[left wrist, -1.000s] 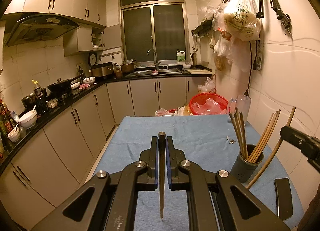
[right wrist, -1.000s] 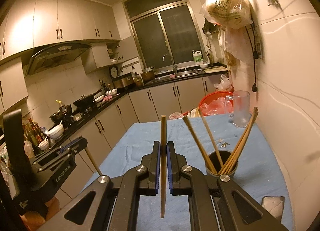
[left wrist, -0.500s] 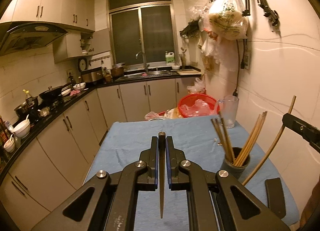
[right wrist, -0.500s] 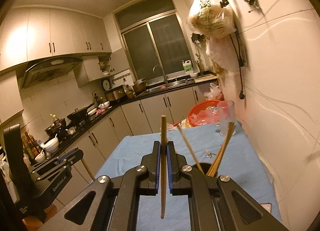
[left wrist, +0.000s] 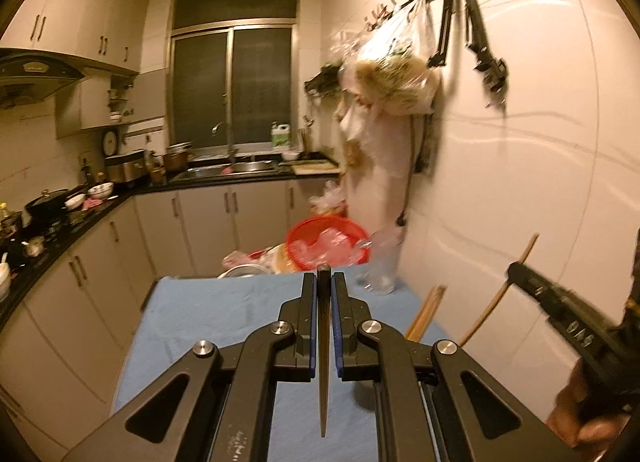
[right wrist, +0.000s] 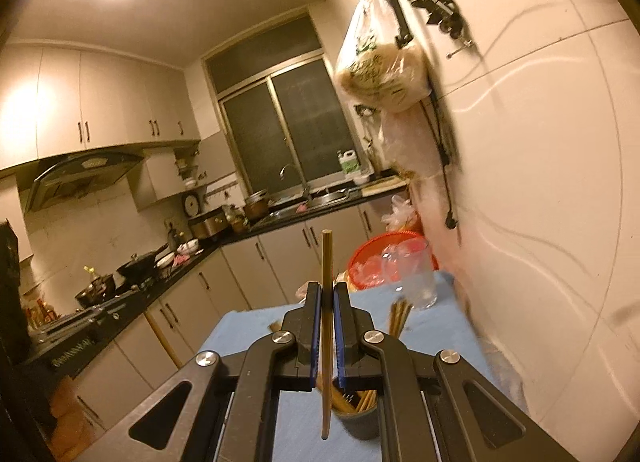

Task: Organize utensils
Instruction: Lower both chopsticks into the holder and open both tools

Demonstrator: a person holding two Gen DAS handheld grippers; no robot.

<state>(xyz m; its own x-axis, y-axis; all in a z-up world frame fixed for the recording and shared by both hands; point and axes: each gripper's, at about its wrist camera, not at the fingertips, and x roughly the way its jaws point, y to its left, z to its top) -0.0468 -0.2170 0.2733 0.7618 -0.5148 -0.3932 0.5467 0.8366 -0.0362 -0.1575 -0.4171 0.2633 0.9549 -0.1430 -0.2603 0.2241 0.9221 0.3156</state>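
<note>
While several chopsticks [right wrist: 400, 316] already stand in the holder [right wrist: 358, 424], my left gripper [left wrist: 323, 294] and right gripper [right wrist: 327, 302] each pinch one chopstick yet to drop in.

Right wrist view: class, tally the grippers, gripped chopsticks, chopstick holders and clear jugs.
Grippers: 2, right gripper and left gripper
Gripped chopsticks: 2
Chopstick holders: 1
Clear jugs: 1
Total: 6

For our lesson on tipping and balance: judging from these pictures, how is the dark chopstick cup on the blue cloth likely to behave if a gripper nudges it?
The cup looks narrow, with long chopsticks splaying well above its rim, so it is probably top-heavy and apt to tip. The blue cloth under it may grip its base, making toppling likelier than sliding. If it tips, the sticks would probably spill out.
</note>
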